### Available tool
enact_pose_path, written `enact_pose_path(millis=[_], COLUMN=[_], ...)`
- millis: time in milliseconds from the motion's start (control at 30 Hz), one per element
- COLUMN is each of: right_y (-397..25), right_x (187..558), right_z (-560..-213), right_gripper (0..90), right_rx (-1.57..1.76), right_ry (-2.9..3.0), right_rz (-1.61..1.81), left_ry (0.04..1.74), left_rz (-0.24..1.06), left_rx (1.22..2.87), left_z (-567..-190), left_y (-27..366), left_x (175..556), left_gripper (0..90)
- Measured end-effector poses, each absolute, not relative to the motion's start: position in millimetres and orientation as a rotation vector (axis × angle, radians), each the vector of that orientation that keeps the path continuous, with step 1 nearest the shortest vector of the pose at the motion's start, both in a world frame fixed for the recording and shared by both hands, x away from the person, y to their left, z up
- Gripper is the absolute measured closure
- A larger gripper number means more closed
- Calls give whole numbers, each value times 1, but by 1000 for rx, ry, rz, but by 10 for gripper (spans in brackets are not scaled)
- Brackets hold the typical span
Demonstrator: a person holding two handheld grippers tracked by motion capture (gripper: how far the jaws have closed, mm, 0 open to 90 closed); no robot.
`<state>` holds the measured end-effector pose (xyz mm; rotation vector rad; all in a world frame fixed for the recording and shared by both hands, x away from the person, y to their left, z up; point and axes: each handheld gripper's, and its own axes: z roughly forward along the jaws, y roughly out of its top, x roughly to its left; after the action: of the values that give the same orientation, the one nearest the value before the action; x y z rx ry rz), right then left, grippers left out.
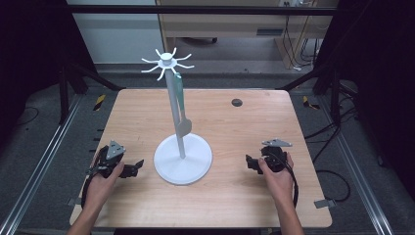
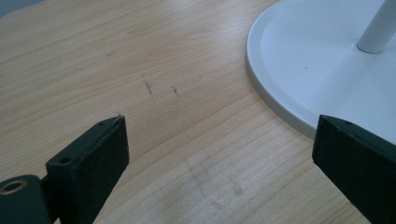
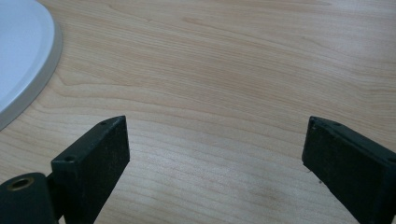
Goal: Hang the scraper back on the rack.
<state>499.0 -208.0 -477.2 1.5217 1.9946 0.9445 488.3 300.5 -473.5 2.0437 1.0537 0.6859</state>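
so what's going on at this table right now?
A person holds a two-jaw gripper in each hand, both low over the wooden table on either side of a white hook stand. The left gripper and right gripper both have their jaws wide apart with nothing between them. A utensil with a green handle hangs from one of the stand's top hooks. Neither gripper touches the stand or the utensil.
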Motion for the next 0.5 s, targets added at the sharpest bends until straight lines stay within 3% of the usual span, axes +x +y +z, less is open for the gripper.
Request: enact_pose_path(millis=[500], right_y=[-208], right_x=[506], right_z=[-485], right_gripper=[86], right_rx=[1549], right_ry=[1963], right_rz=[961], left_ry=[1050], left_rz=[688], left_rx=[2047], left_z=[-474], left_y=[300], left_x=[488], left_gripper=[35])
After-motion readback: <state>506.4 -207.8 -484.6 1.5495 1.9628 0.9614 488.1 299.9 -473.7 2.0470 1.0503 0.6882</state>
